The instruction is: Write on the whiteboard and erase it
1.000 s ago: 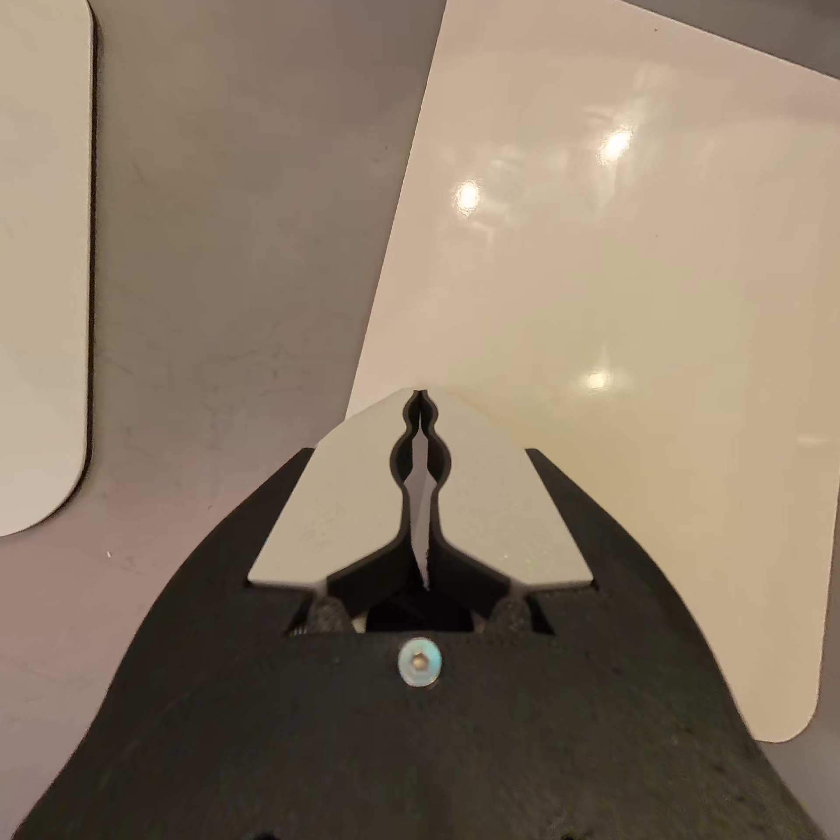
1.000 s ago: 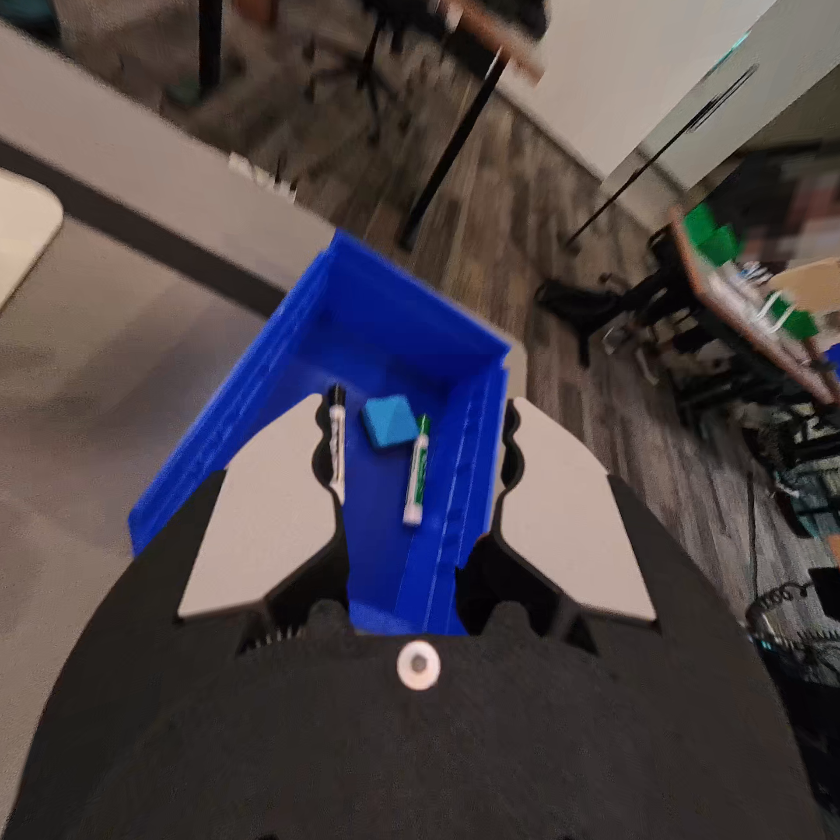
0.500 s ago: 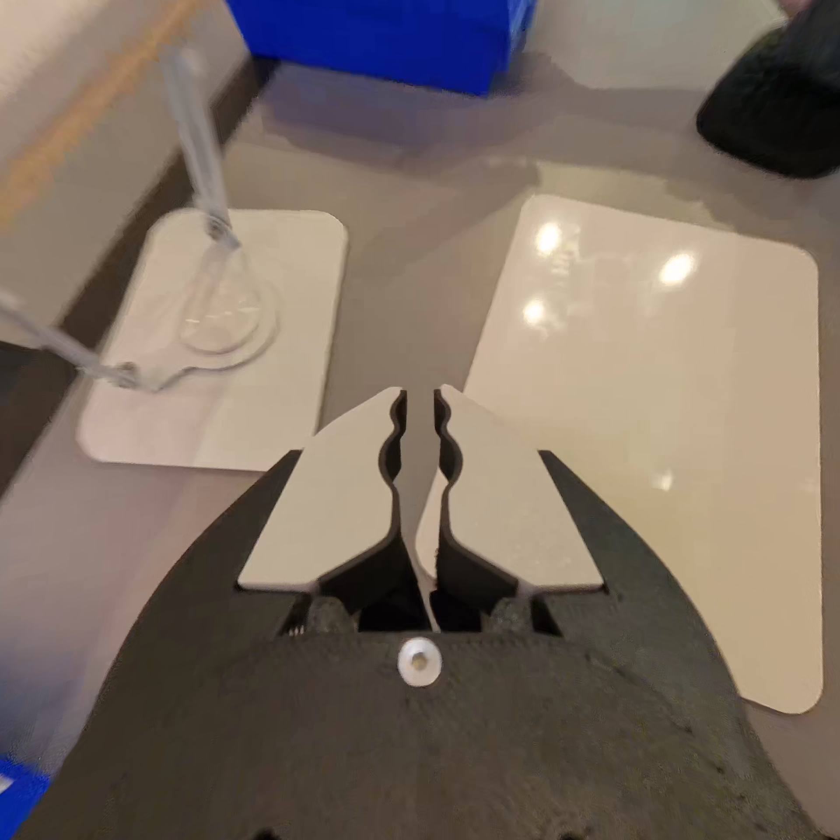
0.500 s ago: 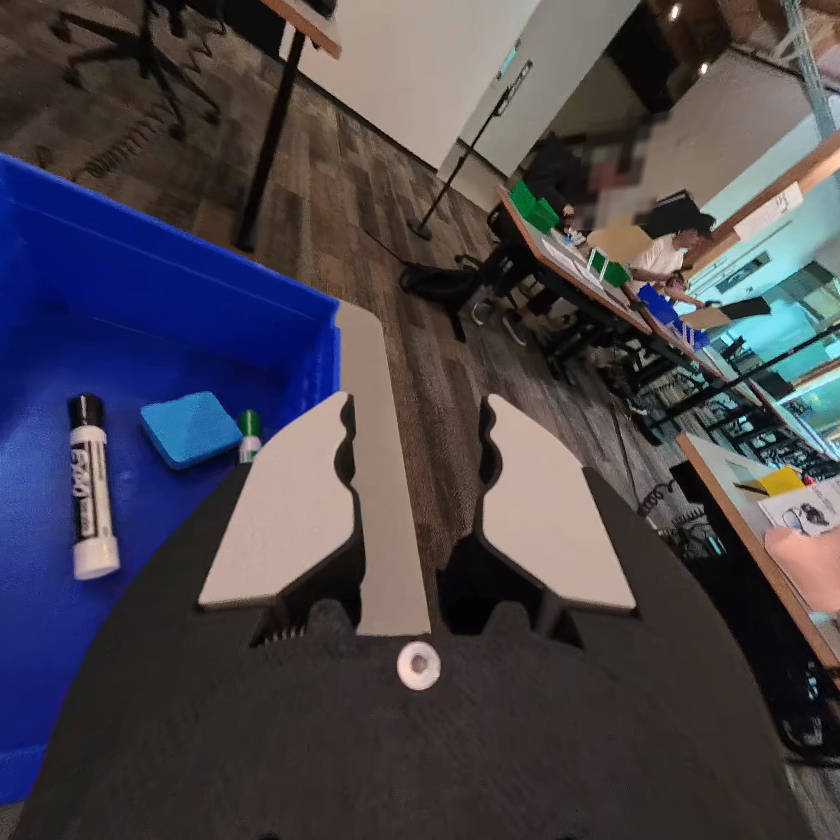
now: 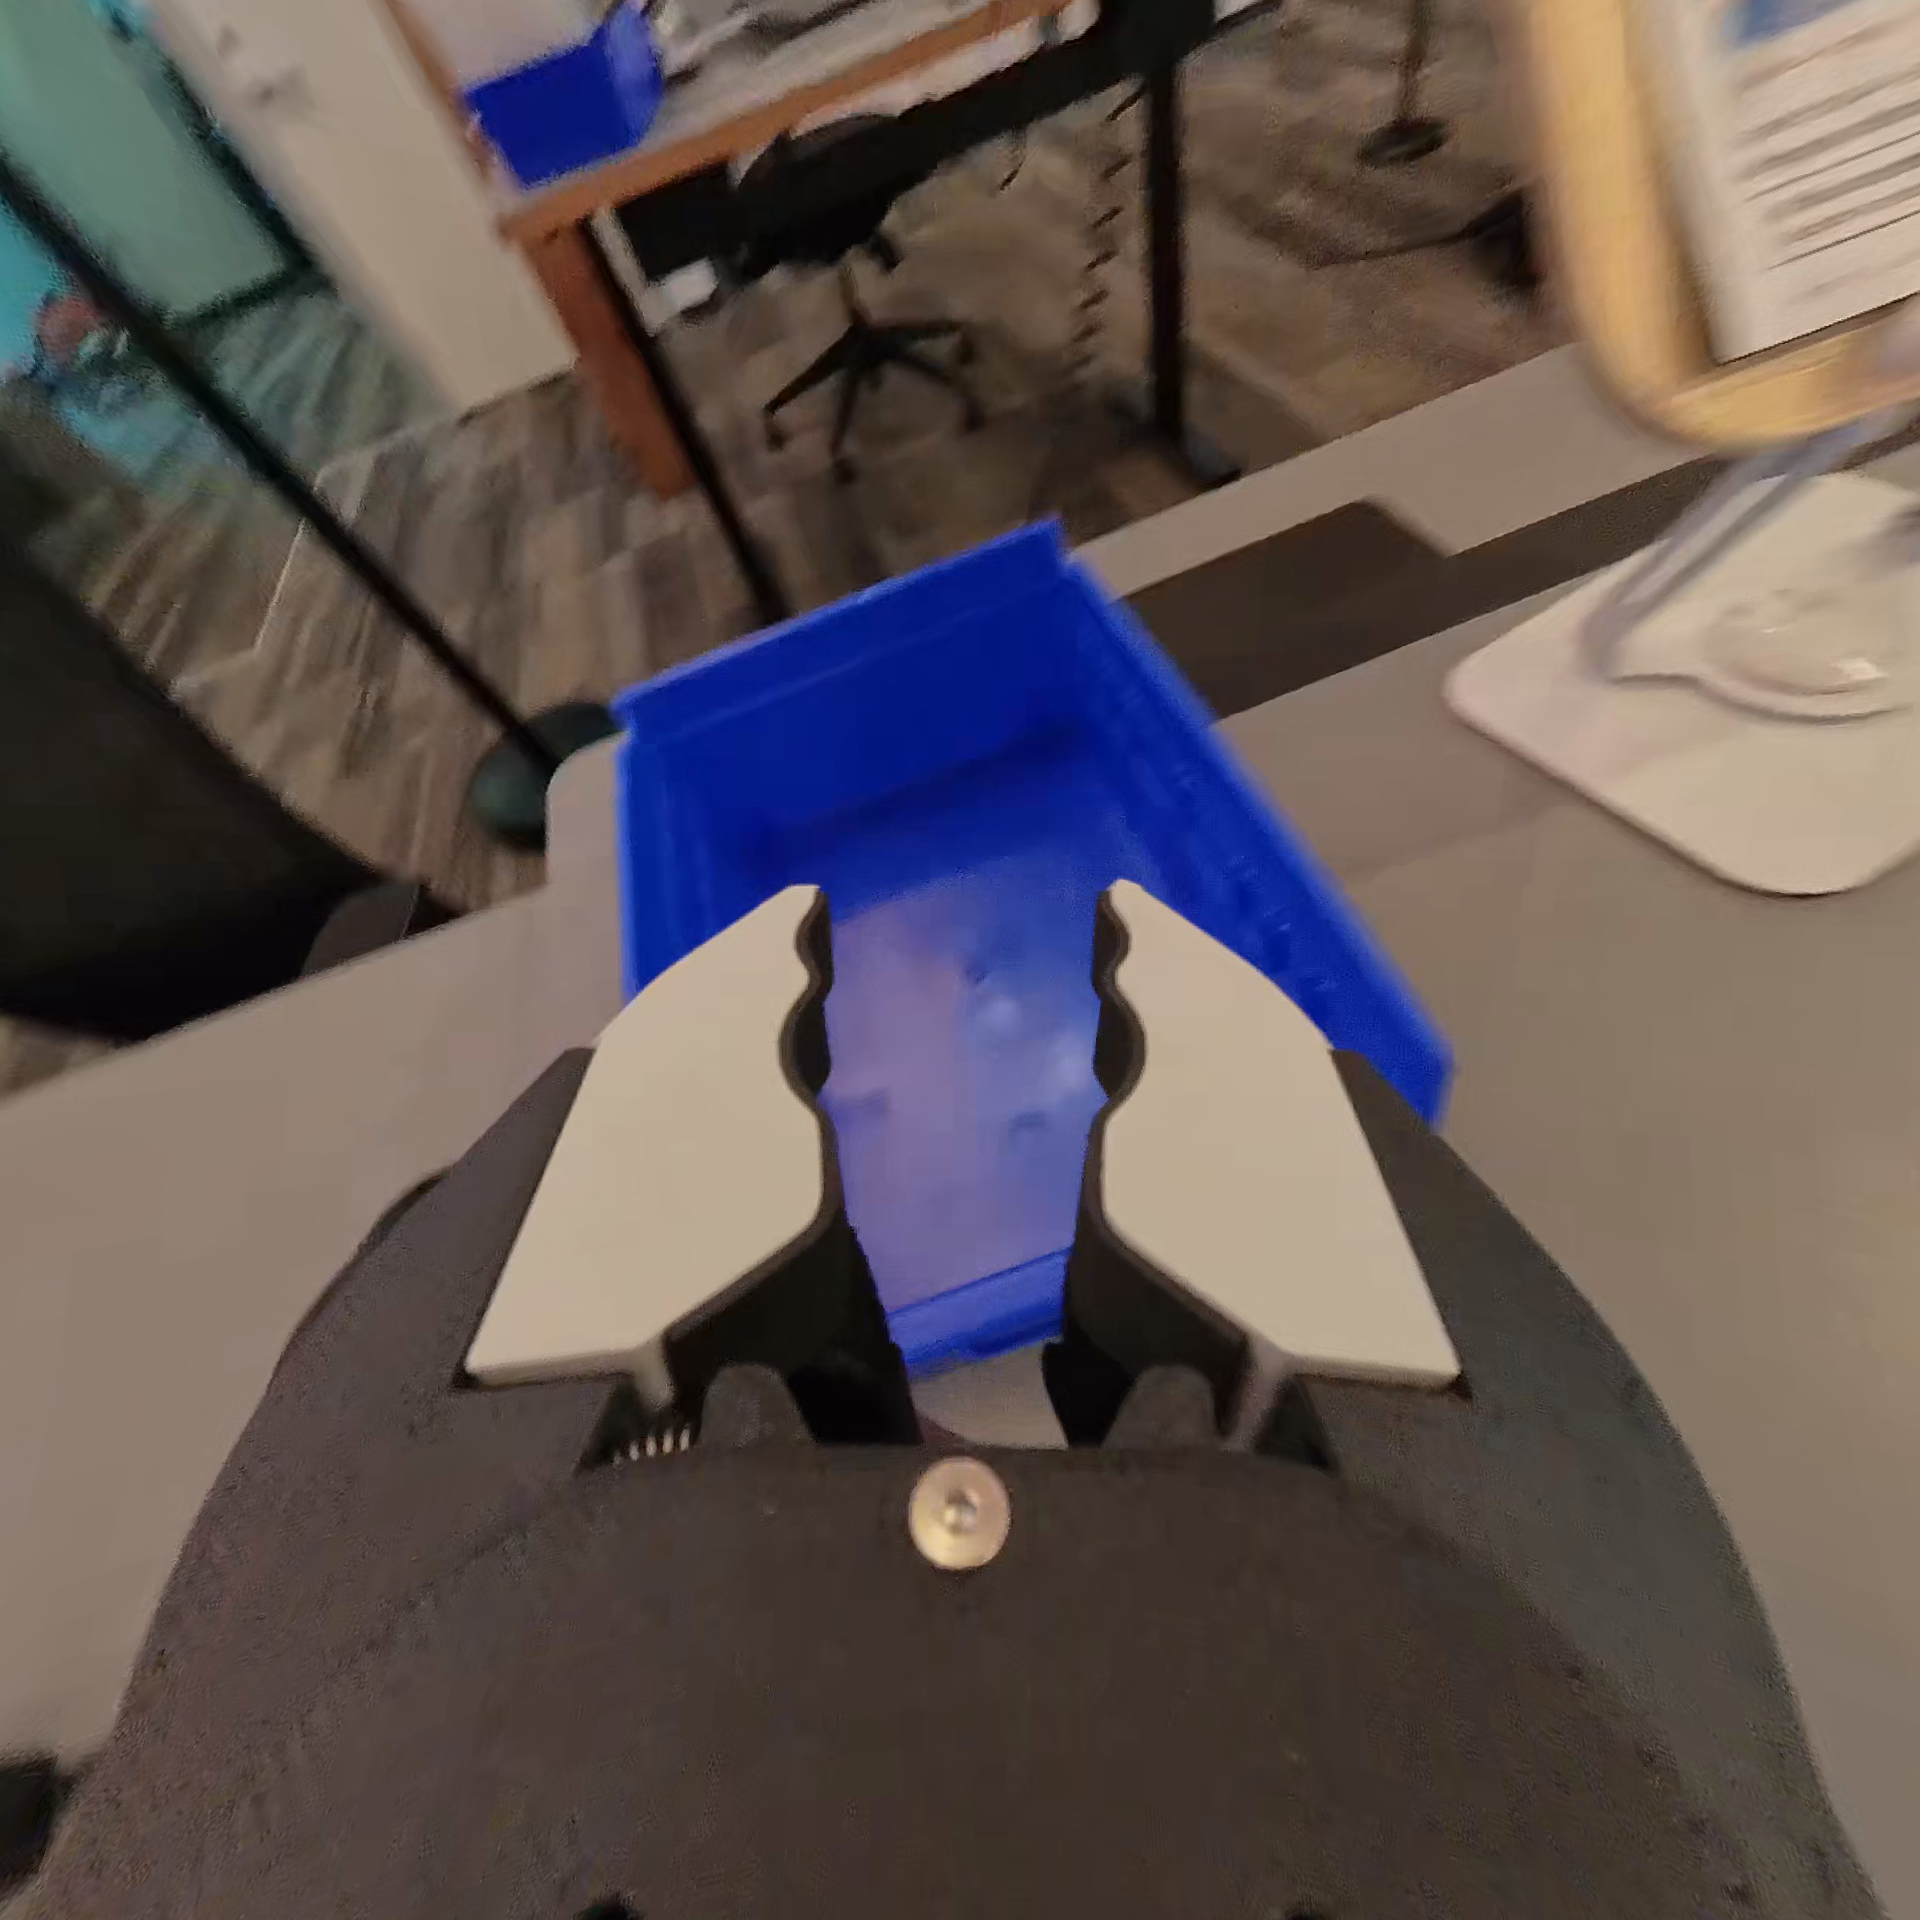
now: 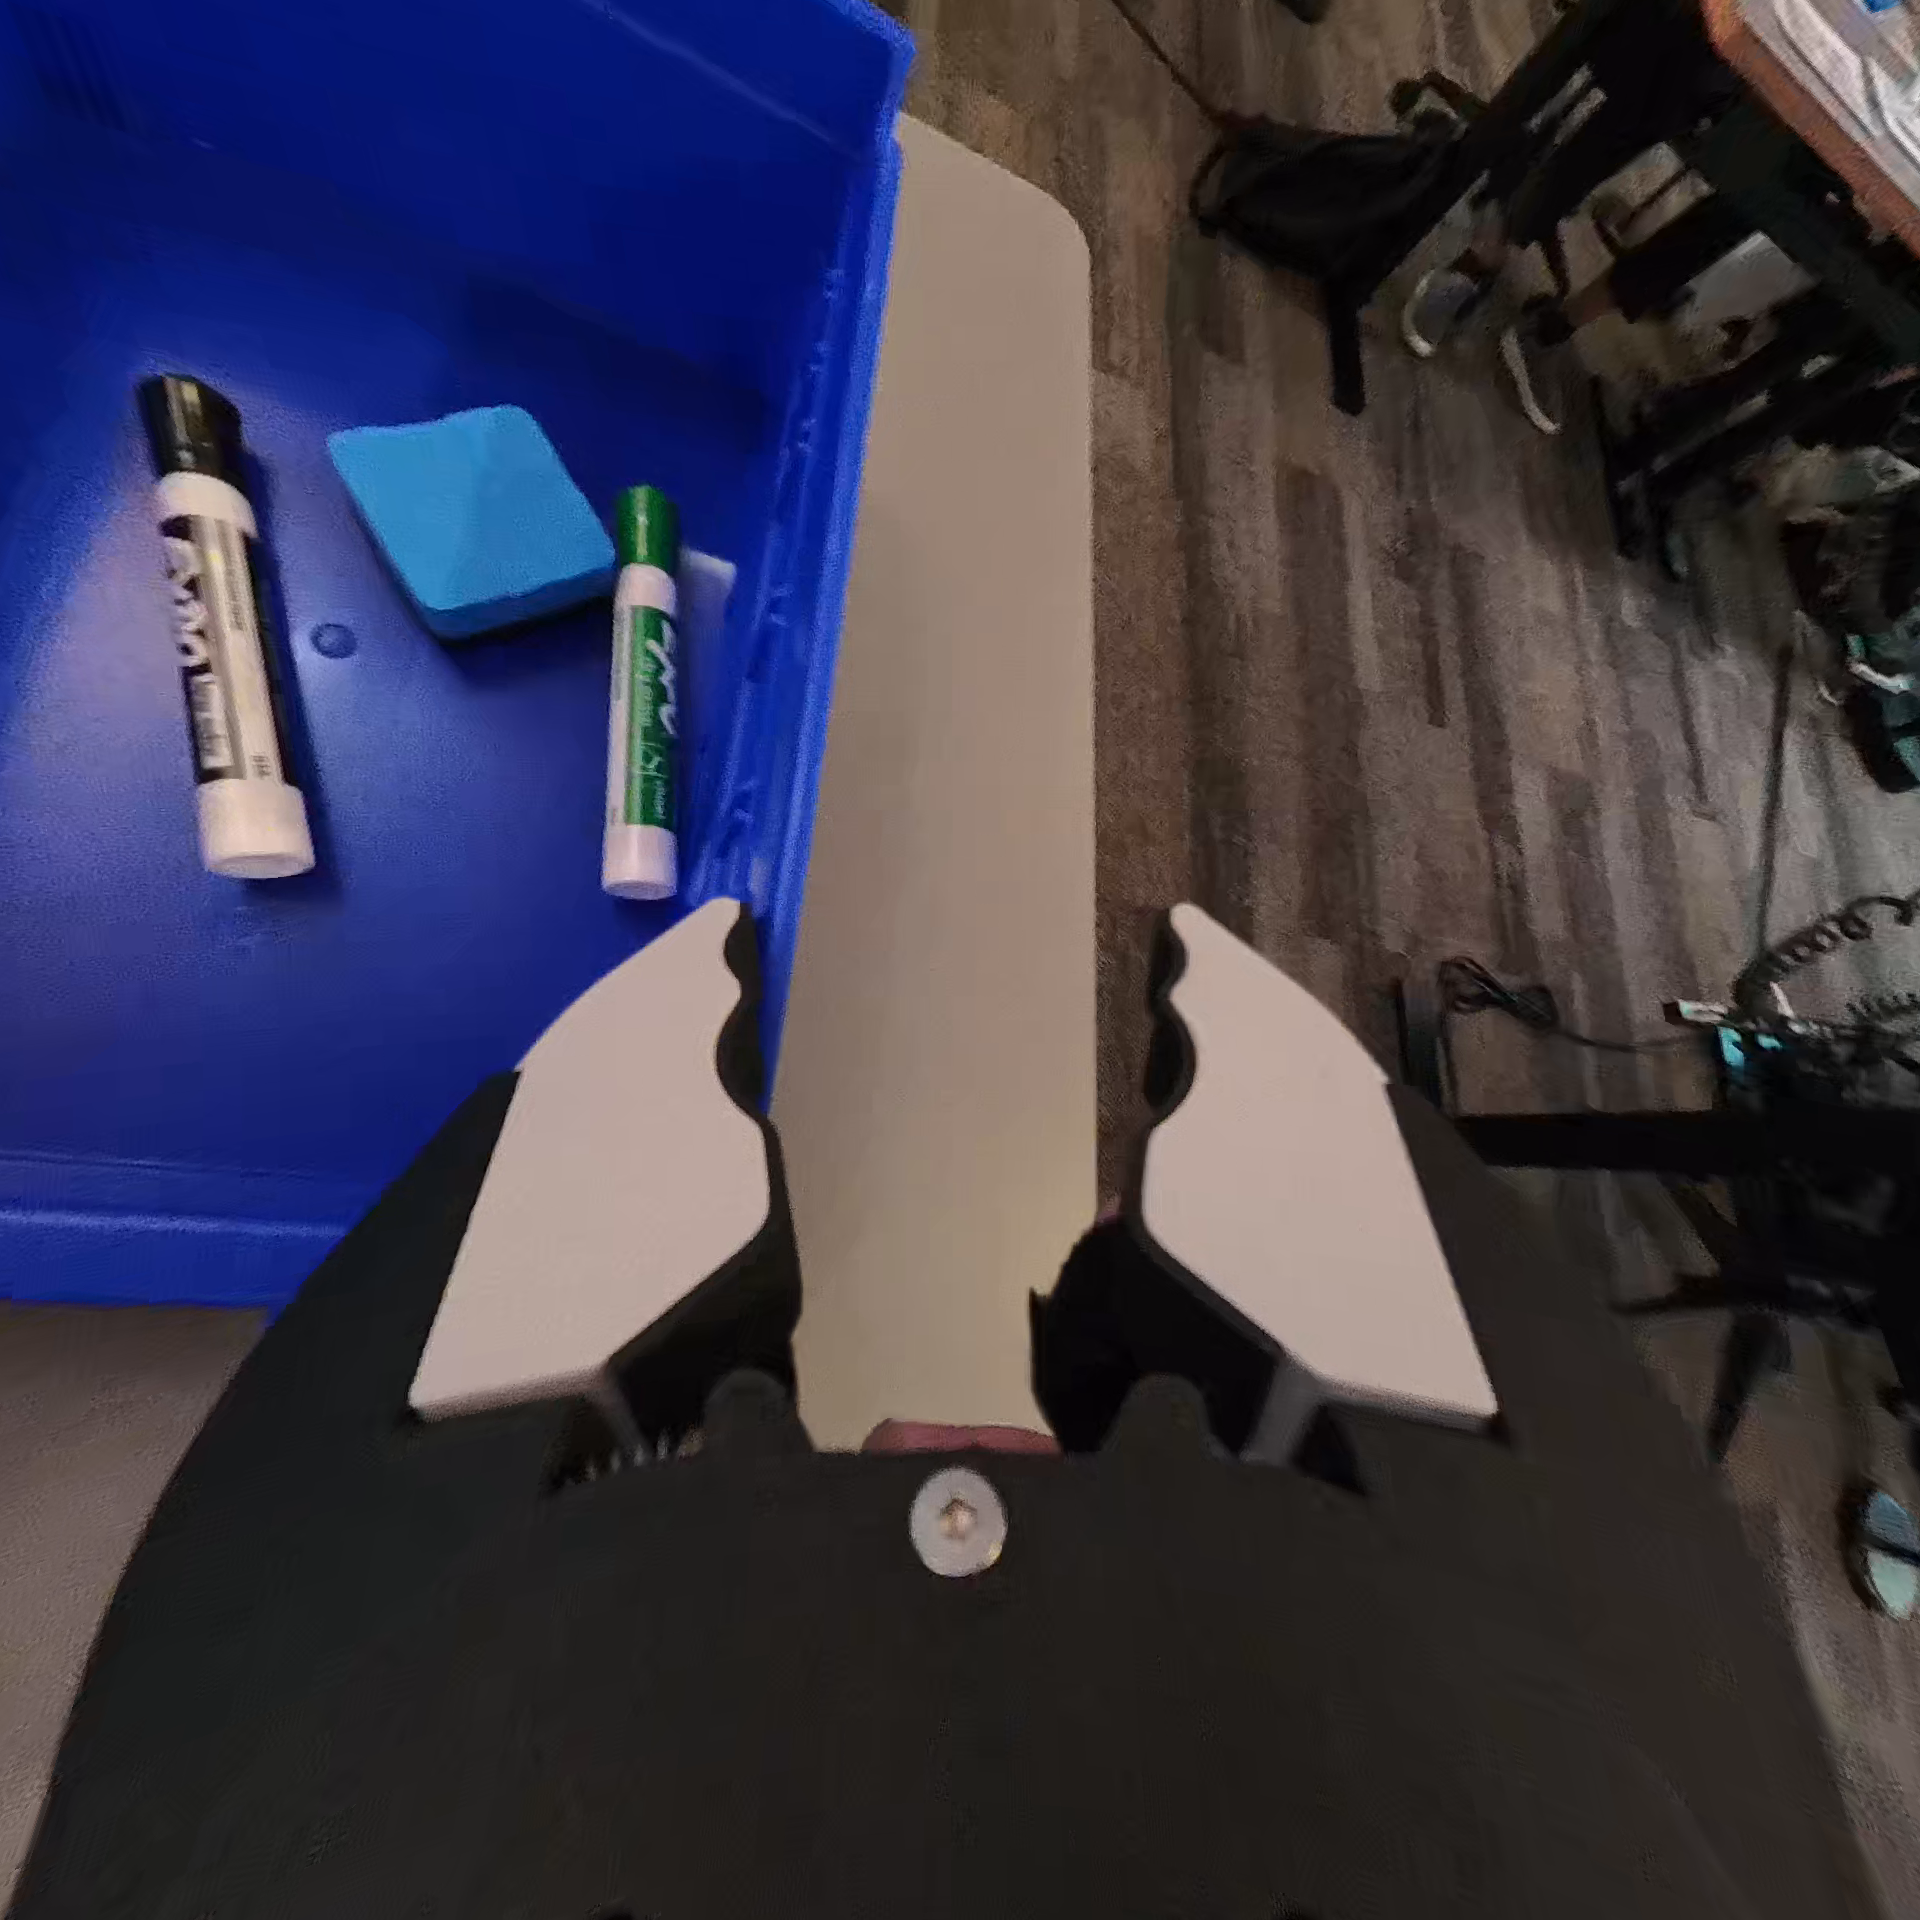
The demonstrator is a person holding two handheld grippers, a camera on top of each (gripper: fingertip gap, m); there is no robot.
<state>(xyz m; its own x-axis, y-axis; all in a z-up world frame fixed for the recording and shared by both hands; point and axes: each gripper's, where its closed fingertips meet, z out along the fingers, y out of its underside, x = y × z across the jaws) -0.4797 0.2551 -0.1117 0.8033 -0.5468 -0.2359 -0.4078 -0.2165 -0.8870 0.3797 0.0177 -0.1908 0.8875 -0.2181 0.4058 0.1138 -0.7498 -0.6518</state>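
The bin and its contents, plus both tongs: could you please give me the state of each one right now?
Bin: open-topped, on the table.
Black marker: capped, lying flat in the bin.
Green marker: capped, lying flat by the bin's wall.
Eraser: lying flat between the markers.
Left tongs: open, empty, over the bin.
Right tongs: open, empty, beside the bin.

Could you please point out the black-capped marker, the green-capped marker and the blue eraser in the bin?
Black-capped marker (image 6: 223,634): right wrist view, on its labelled barrel.
Green-capped marker (image 6: 644,686): right wrist view, on its mid barrel.
Blue eraser (image 6: 468,514): right wrist view, on its top face.
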